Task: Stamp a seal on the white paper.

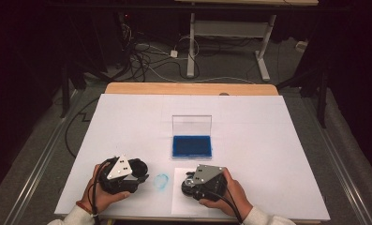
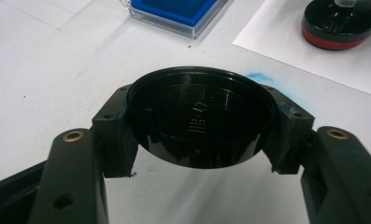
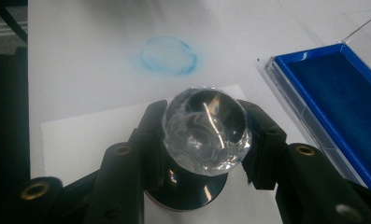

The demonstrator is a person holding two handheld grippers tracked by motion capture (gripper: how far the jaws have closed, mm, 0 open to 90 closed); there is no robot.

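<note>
Stamp with clear faceted knob and round black base (image 3: 205,140) stands on a white paper sheet (image 3: 80,140), gripped by the right gripper (image 3: 204,144): both black jaws are closed against the stamp body just under the knob, one on each side. The grip appears to steady the stamp upright on the sheet. In the left gripper view the stamp base shows a red band (image 2: 335,42).

Round black plastic cap (image 2: 199,121) sits clamped between the jaws of the left gripper (image 2: 199,128), hollow side facing the camera, held clear of the table. This cap appears to be the stamp's cover, pulled off and kept aside so the stamp face is free for inking.

Taking the stamp as landmark: a smudged blue ring mark (image 3: 168,56) lies on the table just beyond the sheet's edge, between stamp and left gripper. The blue ink pad in a clear plastic case (image 1: 191,145), lid standing open, lies just beyond the stamp, towards the far edge, within easy reach for loading ink.

The work surface is a white board (image 1: 277,140) laid over a wooden table (image 1: 188,88). Beyond the table the room is dim, with grey flooring, loose cables (image 1: 141,56) and the white legs of a second desk (image 1: 263,51).
</note>
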